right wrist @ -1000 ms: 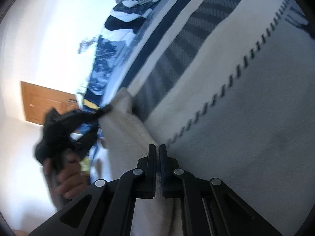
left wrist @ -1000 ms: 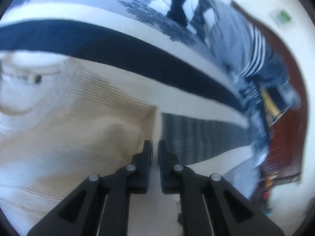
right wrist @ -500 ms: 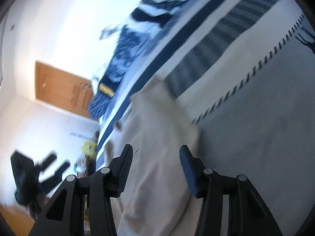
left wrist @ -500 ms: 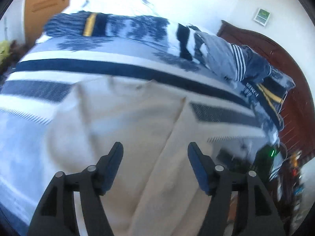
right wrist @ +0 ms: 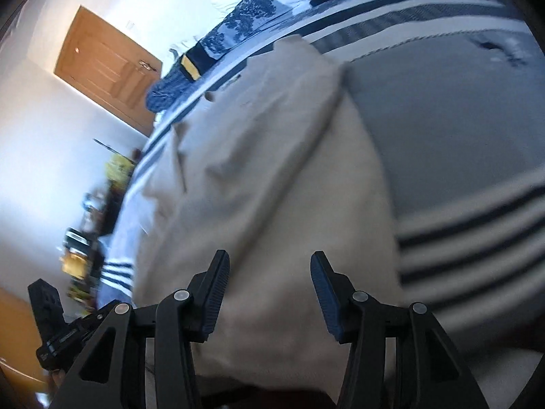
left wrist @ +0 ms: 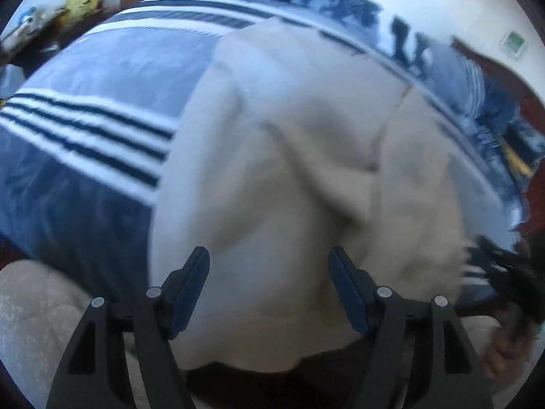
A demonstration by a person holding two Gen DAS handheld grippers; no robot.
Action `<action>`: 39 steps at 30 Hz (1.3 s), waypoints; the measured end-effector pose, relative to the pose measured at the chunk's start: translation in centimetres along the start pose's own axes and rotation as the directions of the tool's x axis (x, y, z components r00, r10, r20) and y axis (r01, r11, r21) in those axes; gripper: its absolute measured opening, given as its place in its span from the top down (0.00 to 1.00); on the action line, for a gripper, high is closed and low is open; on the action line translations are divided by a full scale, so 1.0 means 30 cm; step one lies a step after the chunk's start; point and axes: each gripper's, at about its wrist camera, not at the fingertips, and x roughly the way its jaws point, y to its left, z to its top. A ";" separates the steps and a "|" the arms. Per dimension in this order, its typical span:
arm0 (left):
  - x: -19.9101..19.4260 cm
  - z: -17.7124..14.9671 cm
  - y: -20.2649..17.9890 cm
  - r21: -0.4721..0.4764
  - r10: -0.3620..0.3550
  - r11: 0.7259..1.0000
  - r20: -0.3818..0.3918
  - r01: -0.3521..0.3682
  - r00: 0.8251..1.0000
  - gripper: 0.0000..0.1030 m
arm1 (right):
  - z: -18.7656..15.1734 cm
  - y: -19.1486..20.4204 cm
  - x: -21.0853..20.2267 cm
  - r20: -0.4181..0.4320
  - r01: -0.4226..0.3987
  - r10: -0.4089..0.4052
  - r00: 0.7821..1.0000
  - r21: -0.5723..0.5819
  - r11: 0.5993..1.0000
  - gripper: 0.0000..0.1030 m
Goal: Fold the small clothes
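Cream knit fabric — a small sweater (left wrist: 306, 156) — is lying spread and rumpled on the blue-and-white striped bedspread (left wrist: 88, 136), directly ahead of and below both tongs. Left tongs (left wrist: 269, 283) are hovering with jaws wide apart, nothing between the pads. Right tongs (right wrist: 269, 286) are likewise gaping over the garment's edge — empty, having just opened.

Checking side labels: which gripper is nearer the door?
Left. The left gripper hangs on the door side of the sweater. The right gripper hangs on its far side, toward the headboard. Both jaws have just opened, gripping nothing.
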 end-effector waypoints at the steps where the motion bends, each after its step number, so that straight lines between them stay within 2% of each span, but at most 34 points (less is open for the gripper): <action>1: 0.000 -0.003 0.003 0.005 -0.007 1.000 -0.003 0.007 1.000 0.31 | -0.008 -0.008 -0.013 0.002 0.013 -0.013 1.000 0.006 1.000 0.47; 4: -0.030 -0.002 0.000 0.033 0.011 0.999 0.025 -0.012 1.000 0.31 | -0.048 -0.053 -0.069 0.016 0.108 -0.108 0.994 0.043 0.993 0.47; 7: -0.063 0.019 0.020 0.019 0.025 0.999 0.059 -0.026 0.998 0.31 | -0.053 -0.093 -0.101 0.004 0.194 -0.195 0.981 0.097 0.976 0.47; 9: -0.068 0.023 0.078 -0.022 0.074 0.997 0.052 -0.073 0.996 0.31 | -0.060 -0.126 -0.104 -0.027 0.199 -0.197 0.980 0.131 0.971 0.47; 10: -0.068 0.027 0.105 -0.046 0.076 0.996 0.044 -0.074 0.996 0.31 | -0.069 -0.143 -0.100 -0.046 0.197 -0.193 0.980 0.149 0.969 0.47; 12: -0.064 0.027 0.168 -0.104 0.023 0.994 0.019 -0.021 1.000 0.31 | -0.076 -0.163 -0.079 -0.078 0.188 -0.177 0.981 0.170 0.967 0.47; 17: -0.011 0.014 0.209 -0.133 0.012 0.991 -0.060 -0.020 0.998 0.31 | -0.073 -0.195 -0.023 -0.115 0.192 -0.171 0.979 0.206 0.960 0.48; 19: -0.012 0.015 0.226 -0.156 0.030 0.987 -0.057 -0.039 0.998 0.32 | -0.069 -0.194 -0.012 -0.129 0.208 -0.184 0.974 0.204 0.957 0.49; 20: -0.021 0.015 0.234 -0.170 0.030 0.985 -0.040 -0.037 0.999 0.32 | -0.070 -0.186 -0.014 -0.122 0.211 -0.190 0.974 0.199 0.957 0.55; 21: -0.030 0.018 0.243 -0.188 0.014 0.982 -0.026 -0.018 1.000 0.32 | -0.071 -0.178 -0.023 -0.112 0.205 -0.186 0.976 0.192 0.960 0.65; 23: -0.023 0.016 0.245 -0.200 -0.024 0.980 -0.038 0.016 0.999 0.33 | -0.075 -0.165 -0.028 -0.114 0.206 -0.189 0.975 0.171 0.963 0.66; 27: 0.033 0.003 0.211 -0.168 -0.015 0.986 -0.120 -0.005 0.993 0.51 | -0.081 -0.187 0.005 -0.151 0.205 -0.178 0.972 0.189 0.960 0.65; 30: 0.063 -0.009 0.189 -0.140 0.007 0.990 -0.162 -0.030 0.987 0.57 | -0.080 -0.194 0.020 -0.163 0.182 -0.151 0.975 0.197 0.963 0.64; 32: 0.062 -0.012 0.177 -0.125 0.012 0.992 -0.162 -0.033 0.987 0.72 | -0.081 -0.176 0.029 -0.171 0.193 -0.164 0.972 0.170 0.966 0.64; 33: 0.061 -0.014 0.173 -0.123 0.007 0.992 -0.164 -0.027 0.986 0.84 | -0.081 -0.169 0.030 -0.173 0.209 -0.182 0.968 0.157 0.965 0.66; 34: 0.056 -0.015 0.171 -0.127 -0.003 0.992 -0.164 -0.018 0.986 0.90 | -0.083 -0.162 0.029 -0.171 0.229 -0.203 0.964 0.146 0.962 0.69; 35: 0.048 -0.012 0.172 -0.130 -0.006 0.991 -0.159 -0.014 0.987 0.91 | -0.085 -0.152 0.025 -0.166 0.248 -0.225 0.960 0.132 0.960 0.81; 36: 0.032 -0.009 0.173 -0.132 0.000 0.991 -0.147 -0.020 0.989 0.92 | -0.085 -0.140 0.016 -0.158 0.252 -0.232 0.960 0.120 0.960 0.97; 37: 0.003 -0.008 0.173 -0.137 0.004 0.990 -0.126 -0.022 0.992 0.92 | -0.084 -0.131 0.004 -0.150 0.260 -0.243 0.959 0.112 0.959 0.97; 39: -0.057 -0.004 0.178 -0.144 -0.034 0.989 -0.085 0.022 0.996 0.92 | -0.083 -0.103 -0.050 -0.110 0.269 -0.258 0.960 0.091 0.959 0.97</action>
